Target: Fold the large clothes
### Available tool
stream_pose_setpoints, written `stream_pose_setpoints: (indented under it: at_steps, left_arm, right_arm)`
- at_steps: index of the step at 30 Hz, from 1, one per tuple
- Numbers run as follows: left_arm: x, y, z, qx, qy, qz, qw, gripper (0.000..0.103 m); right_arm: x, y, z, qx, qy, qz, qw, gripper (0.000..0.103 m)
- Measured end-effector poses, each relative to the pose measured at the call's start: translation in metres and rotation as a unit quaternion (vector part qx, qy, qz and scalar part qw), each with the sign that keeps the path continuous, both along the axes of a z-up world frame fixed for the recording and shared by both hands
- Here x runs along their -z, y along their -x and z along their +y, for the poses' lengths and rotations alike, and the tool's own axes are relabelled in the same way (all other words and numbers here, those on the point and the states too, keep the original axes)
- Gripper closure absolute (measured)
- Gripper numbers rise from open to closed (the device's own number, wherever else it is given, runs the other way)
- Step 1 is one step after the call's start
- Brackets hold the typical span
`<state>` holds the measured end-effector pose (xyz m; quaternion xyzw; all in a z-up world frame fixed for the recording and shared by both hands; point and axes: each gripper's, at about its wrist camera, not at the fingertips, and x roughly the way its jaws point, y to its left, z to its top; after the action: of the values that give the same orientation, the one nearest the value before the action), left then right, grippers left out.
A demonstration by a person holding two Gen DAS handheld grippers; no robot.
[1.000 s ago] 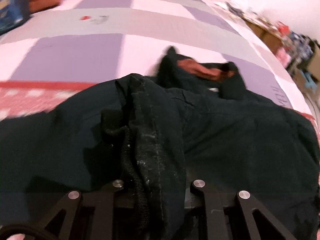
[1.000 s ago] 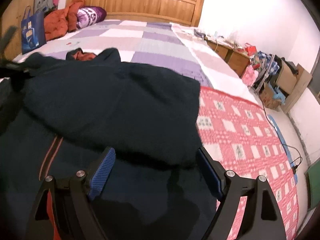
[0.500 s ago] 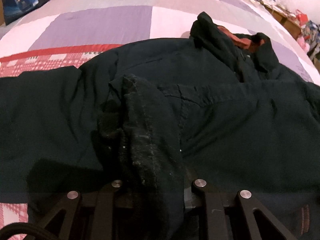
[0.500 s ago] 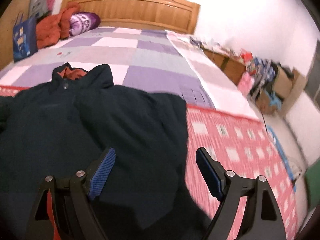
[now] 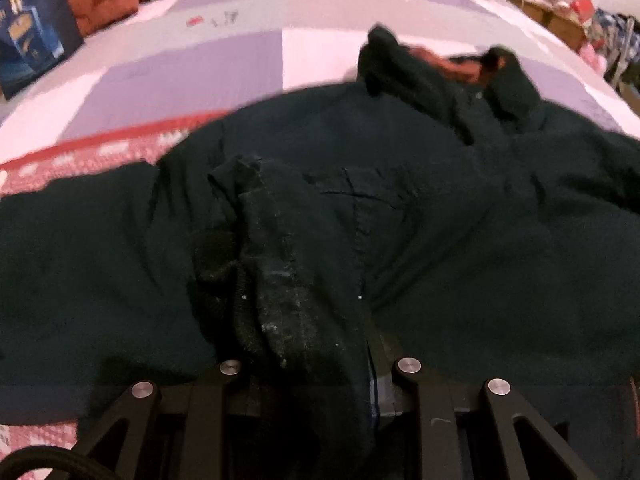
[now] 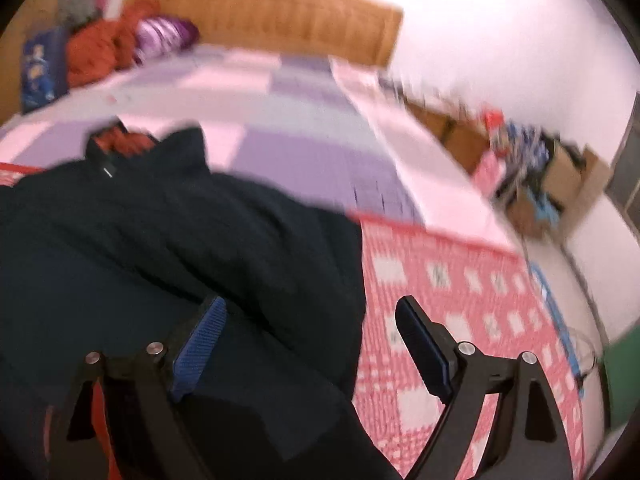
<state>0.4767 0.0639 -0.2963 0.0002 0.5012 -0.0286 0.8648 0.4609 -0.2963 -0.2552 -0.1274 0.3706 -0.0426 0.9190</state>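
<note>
My left gripper (image 5: 316, 364) is clenched on a bunched, lint-flecked cuff (image 5: 272, 264) of the dark jacket (image 5: 440, 216), the wad of cloth rising straight up out of my jaws and hiding the fingertips, while my right gripper (image 6: 308, 344) hangs released above the same garment, its blue pads (image 6: 200, 344) spread wide with nothing between them. The jacket lies spread on the bed (image 5: 224, 64), its collar (image 5: 448, 68) with a rust-coloured lining at the far end toward the wooden headboard (image 6: 280, 20), its body coming back toward me, so the long axis runs away from both wrists; the sleeve I hold appears to be drawn in across the chest. From the right wrist view the jacket fills the lower left, and its right-hand edge (image 6: 356, 280) falls just between my open jaws, with the red-and-white checked blanket (image 6: 460, 300) bare beyond it. That edge is what the next move turns on, in my judgement: the right side looks to be the one to gather, and my right gripper is the nearer one, already above it, with the cloth lying slightly to its left. The right view is blurred, so I cannot tell whether a right sleeve lies folded under that edge. Orange bedding (image 6: 100, 52) and a purple striped pillow (image 6: 166, 36) sit well apart, up by the headboard.
</note>
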Motion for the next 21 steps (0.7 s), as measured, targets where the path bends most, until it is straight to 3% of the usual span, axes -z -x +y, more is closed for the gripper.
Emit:
stream_pose_setpoints:
  at_steps: [1, 3, 4, 5, 6, 8, 11, 14, 17, 19, 21]
  left_arm:
    - [0.003, -0.003, 0.004, -0.011, 0.014, 0.006, 0.9998, 0.073]
    - [0.006, -0.005, 0.011, -0.03, 0.037, 0.012, 0.9988, 0.07]
    - [0.005, -0.004, 0.013, -0.034, 0.046, 0.011, 0.9983, 0.069]
    - [0.004, -0.003, 0.013, -0.035, 0.047, 0.01, 0.9983, 0.069]
    - [0.001, -0.001, 0.013, -0.032, 0.046, 0.009, 0.9984, 0.069]
    - [-0.007, 0.002, 0.017, -0.03, 0.049, 0.003, 0.9984, 0.064]
    - [-0.024, 0.009, 0.034, -0.051, 0.056, -0.015, 0.997, 0.054]
    - [-0.046, 0.015, 0.037, -0.073, 0.012, -0.052, 0.9959, 0.051]
    - [-0.068, 0.007, -0.003, -0.027, -0.01, -0.082, 0.9962, 0.046]
    - [-0.074, -0.003, -0.047, 0.008, -0.017, -0.091, 0.9956, 0.028]
    - [-0.073, -0.016, -0.102, 0.046, -0.003, -0.092, 0.9947, 0.025]
  right_arm:
    - [-0.002, -0.002, 0.007, -0.011, 0.005, -0.009, 1.0, 0.014]
    - [0.005, -0.018, 0.01, -0.013, 0.001, 0.014, 1.0, 0.014]
    - [0.016, -0.027, 0.009, -0.004, 0.006, 0.035, 0.999, 0.014]
    - [0.038, -0.041, 0.002, 0.018, 0.013, 0.087, 0.996, 0.014]
    - [0.052, -0.048, -0.013, 0.027, -0.031, 0.116, 0.992, 0.013]
    - [0.051, -0.052, -0.029, 0.052, -0.071, 0.12, 0.989, 0.013]
    - [0.042, -0.044, -0.02, 0.029, -0.026, 0.103, 0.994, 0.014]
    - [0.032, -0.028, -0.011, -0.006, -0.008, 0.082, 0.997, 0.014]
    - [0.019, -0.017, -0.004, -0.022, -0.009, 0.055, 0.998, 0.014]
    - [0.009, -0.013, 0.008, -0.025, -0.015, 0.036, 0.999, 0.014]
    - [0.001, -0.014, 0.017, -0.021, -0.032, 0.024, 0.999, 0.014]
